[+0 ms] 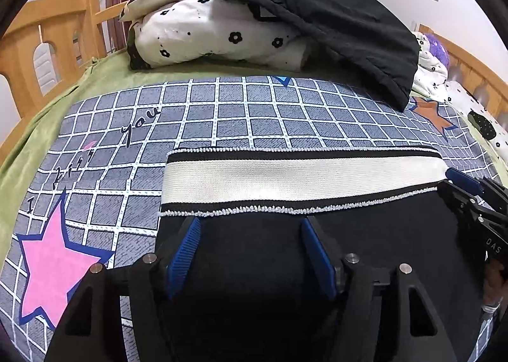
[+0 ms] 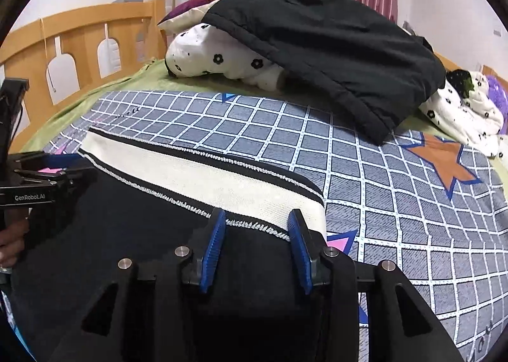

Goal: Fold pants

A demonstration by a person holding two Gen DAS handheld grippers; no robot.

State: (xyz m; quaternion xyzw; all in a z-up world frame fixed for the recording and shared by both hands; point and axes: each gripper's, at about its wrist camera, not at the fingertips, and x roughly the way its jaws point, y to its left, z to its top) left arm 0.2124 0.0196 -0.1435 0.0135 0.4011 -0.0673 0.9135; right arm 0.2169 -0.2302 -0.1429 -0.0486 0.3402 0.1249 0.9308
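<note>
The pants [image 1: 285, 266] lie under both spread, empty grippers, waistband [image 1: 301, 181] running crosswise just ahead: left gripper [image 1: 250, 251] mid-band, right gripper [image 2: 257, 244] at its right end.

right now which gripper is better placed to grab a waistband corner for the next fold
Right, probably. The right gripper has its open jaws straddling the waistband edge beside its near corner. The left gripper hovers open over plain black fabric of the pants, short of the band and inward of its corner.
</note>
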